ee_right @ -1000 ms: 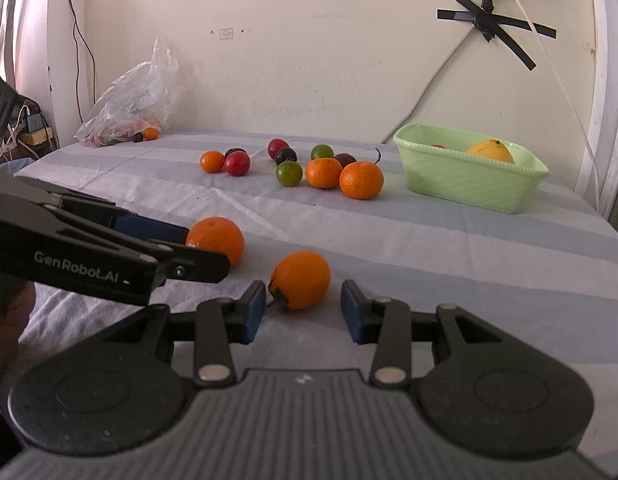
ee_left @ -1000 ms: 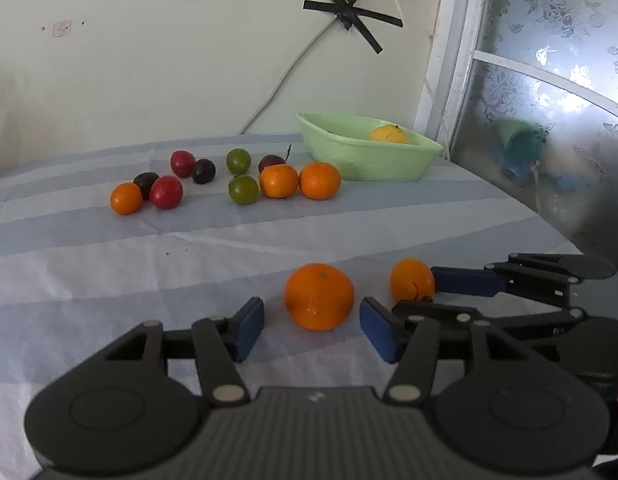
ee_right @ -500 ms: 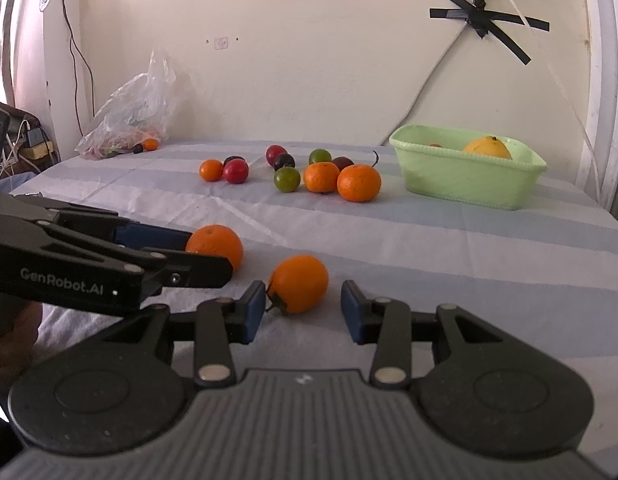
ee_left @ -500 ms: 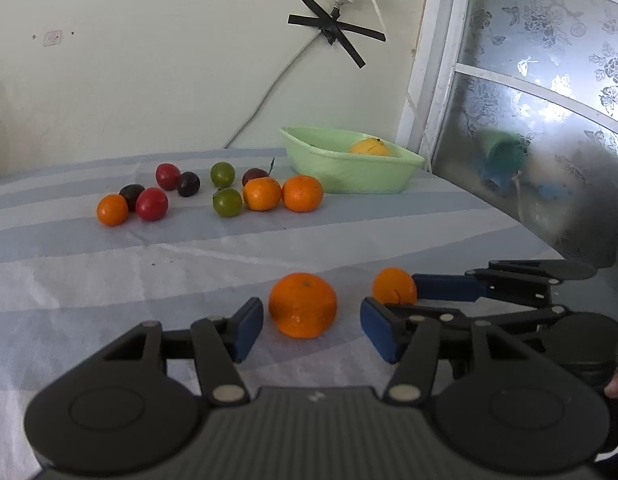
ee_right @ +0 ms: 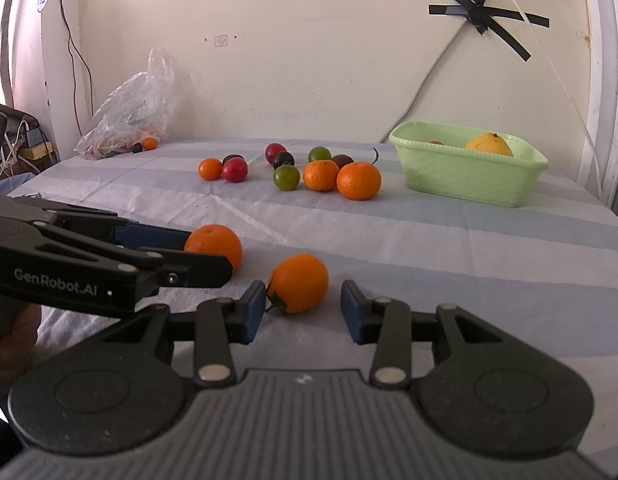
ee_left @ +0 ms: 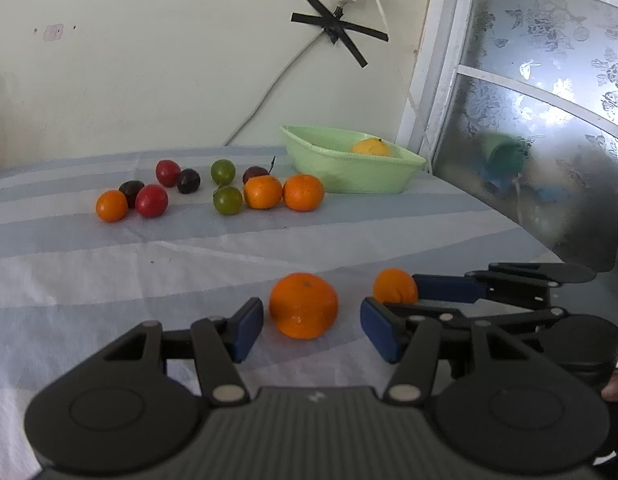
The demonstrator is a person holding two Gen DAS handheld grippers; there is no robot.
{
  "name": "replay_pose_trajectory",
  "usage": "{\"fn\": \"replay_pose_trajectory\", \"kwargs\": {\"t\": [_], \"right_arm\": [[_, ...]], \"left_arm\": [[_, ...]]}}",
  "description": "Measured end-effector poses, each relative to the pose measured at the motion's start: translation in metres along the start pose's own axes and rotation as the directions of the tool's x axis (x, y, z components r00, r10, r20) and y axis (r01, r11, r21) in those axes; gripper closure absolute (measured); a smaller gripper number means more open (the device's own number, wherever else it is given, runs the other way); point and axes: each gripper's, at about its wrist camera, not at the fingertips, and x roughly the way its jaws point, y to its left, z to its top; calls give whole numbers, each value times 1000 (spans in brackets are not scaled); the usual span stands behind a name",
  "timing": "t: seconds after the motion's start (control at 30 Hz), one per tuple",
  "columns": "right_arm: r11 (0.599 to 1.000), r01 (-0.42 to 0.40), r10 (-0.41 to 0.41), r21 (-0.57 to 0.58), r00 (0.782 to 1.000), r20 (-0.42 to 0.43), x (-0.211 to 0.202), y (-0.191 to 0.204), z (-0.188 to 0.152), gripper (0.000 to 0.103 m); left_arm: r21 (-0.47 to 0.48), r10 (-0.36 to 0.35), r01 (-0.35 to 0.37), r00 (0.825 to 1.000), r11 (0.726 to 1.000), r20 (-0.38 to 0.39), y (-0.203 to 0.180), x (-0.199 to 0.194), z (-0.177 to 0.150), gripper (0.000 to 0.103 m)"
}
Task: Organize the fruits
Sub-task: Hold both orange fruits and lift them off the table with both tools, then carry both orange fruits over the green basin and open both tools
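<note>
**A:** Oranges first. One round orange point(ee_left: 303, 305) sits low centre in the left wrist view, between the spread fingers of the left gripper point(ee_left: 311, 323), neither pad touching it. The stemmed orange point(ee_right: 298, 282) sits likewise low centre in the right wrist view, inside the right gripper point(ee_right: 303, 307), fingers apart; the left pad looks just beside its stem end.

**B:** How would they handle?

**A:** Light, I'd judge, firm with a little give, and round, so likely to roll on the striped surface point(ee_right: 449, 240) if nudged. Best taken across the widest part, pads on opposite sides, with modest squeeze so the peel isn't bruised. On the stemmed one I'd keep the pad off the stem.

**B:** And around them?

**A:** The two grippers are close together, so they could knock each other when lifting. Farther up the frame lies the loose fruit cluster point(ee_right: 293, 168) of red, dark, green and orange pieces, and at upper right the green basket point(ee_right: 469, 176) holding a yellow fruit point(ee_right: 489, 145). A plastic bag point(ee_right: 133, 120) sits upper left.
</note>
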Motion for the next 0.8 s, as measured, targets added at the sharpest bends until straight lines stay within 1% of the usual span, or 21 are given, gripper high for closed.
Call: {"fn": "replay_pose_trajectory", "kwargs": {"t": [0.1,0.3,0.33,0.4,0.5,0.53,0.6,0.7,0.8], "right_arm": [[1000,7,-7,13,1000,8,0,-1,0,59],[1000,8,-8,24,1000,7,0,-4,0,59],[1000,6,-7,27,1000,7,0,-4,0,59],[1000,5,-5,28,1000,5,1,-5,0,59],[1000,4,-4,21,1000,6,1,-4,0,60],[1000,1,-2,17,1000,6,0,-4,-1,63],[1000,-4,4,-1,1000,9,0,-2,-1,68],[1000,10,-10,-8,1000,17,-1,0,-1,69],[999,12,-14,35,999,40,-5,-7,0,69]], "left_arm": [[-5,6,-7,1000,1000,-10,0,3,1,48],[-5,7,-7,1000,1000,-4,-1,4,1,48],[-6,5,-5,1000,1000,-5,-1,4,1,51],[-8,3,-3,1000,1000,-10,-1,5,1,52],[-11,6,-6,1000,1000,-12,-1,6,1,60],[-12,6,-6,1000,1000,-8,0,6,1,64],[-18,-5,5,1000,1000,-7,0,6,1,64],[-9,-19,18,1000,1000,-10,-2,5,1,65],[-15,-62,62,998,998,-13,-4,7,7,65]]}}
